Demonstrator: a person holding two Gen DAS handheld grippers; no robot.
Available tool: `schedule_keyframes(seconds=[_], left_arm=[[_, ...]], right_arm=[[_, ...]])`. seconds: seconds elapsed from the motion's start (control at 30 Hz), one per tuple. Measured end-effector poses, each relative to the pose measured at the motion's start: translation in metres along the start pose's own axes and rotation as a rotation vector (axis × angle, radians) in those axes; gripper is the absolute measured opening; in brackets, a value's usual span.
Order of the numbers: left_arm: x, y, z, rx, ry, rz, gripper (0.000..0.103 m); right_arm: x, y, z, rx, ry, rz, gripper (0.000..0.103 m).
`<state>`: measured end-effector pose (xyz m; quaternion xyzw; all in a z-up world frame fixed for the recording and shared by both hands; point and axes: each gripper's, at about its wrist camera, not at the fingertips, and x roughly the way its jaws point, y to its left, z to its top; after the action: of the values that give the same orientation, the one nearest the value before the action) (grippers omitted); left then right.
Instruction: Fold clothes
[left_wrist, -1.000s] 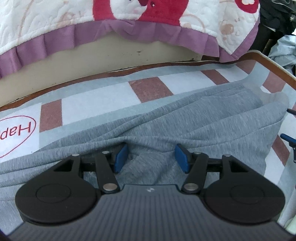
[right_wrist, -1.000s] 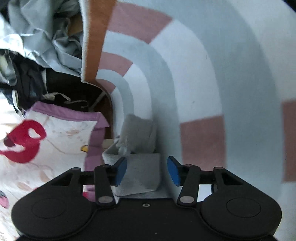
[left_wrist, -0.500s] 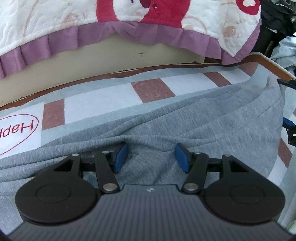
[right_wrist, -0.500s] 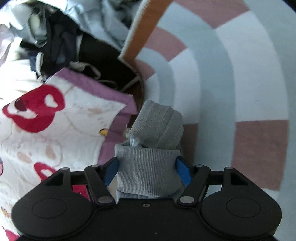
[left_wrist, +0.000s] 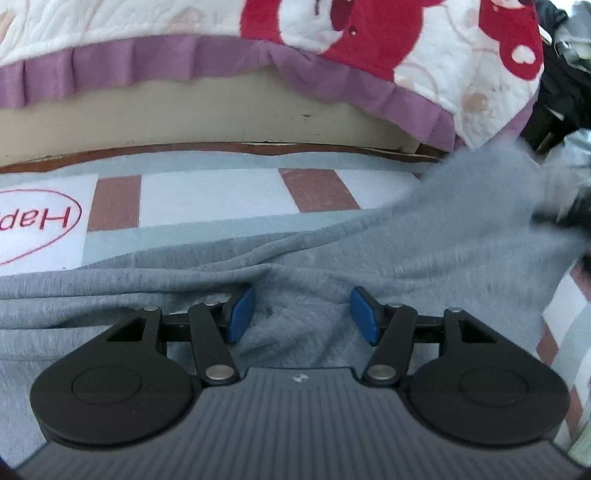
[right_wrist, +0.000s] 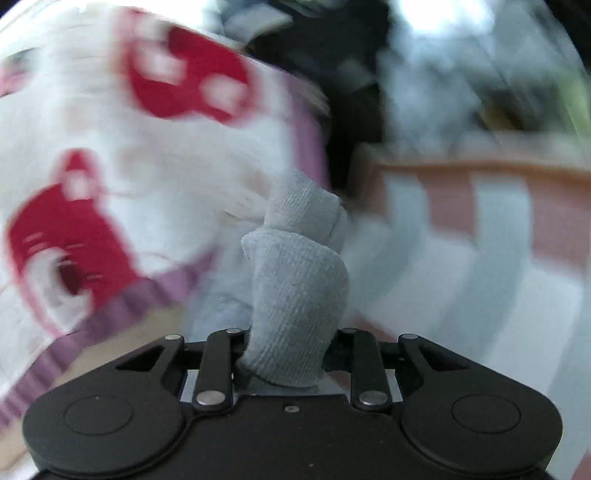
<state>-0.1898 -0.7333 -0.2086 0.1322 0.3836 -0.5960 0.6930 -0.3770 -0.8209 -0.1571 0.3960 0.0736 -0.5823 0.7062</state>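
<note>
A grey sweatshirt-like garment lies spread over a striped mat. My left gripper rests low on it, blue pads well apart, with a soft bump of grey cloth between them that they do not squeeze. At the right edge the garment's end is lifted off the mat by my right gripper, which shows only as a blur. In the right wrist view a ribbed grey cuff stands up out of my right gripper. Its jaws are closing and pinch the cloth, which hides the pads.
A white quilt with red patches and a purple frill hangs over a beige bed base just beyond the mat. A heap of dark and pale clothes lies past the mat's wooden-edged right corner.
My right gripper took the cuff between its jaws, closed on it, rolled and rose, pulling the garment's right end up off the mat. The left gripper kept its place and opening.
</note>
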Motion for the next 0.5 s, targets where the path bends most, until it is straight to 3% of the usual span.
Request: schedule_keyframes(seconds=[0.1,0.13,0.27,0.37,0.5], left_arm=[[-0.003,0.002,0.001,-0.014,-0.016,0.002,0.054],[-0.007,0.004,0.0,-0.033,-0.038,0.007,0.054],[-0.037,0.015,-0.001,-0.07,-0.138,0.055,0.054],[-0.058,0.029,-0.009,-0.075,-0.095,0.101,0.056],[-0.068,0.049,-0.036,-0.172,-0.041,0.166,0.059]], right_arm=[[0.011,-0.035,0.002,0.208,0.078,0.003,0.029],[0.011,-0.037,0.003,0.224,0.082,0.006,0.029],[0.01,-0.017,0.004,0.109,0.048,-0.012,0.03],[0.015,-0.026,0.005,0.163,0.066,-0.013,0.03],[0.007,-0.026,0.003,0.153,0.061,-0.006,0.03]])
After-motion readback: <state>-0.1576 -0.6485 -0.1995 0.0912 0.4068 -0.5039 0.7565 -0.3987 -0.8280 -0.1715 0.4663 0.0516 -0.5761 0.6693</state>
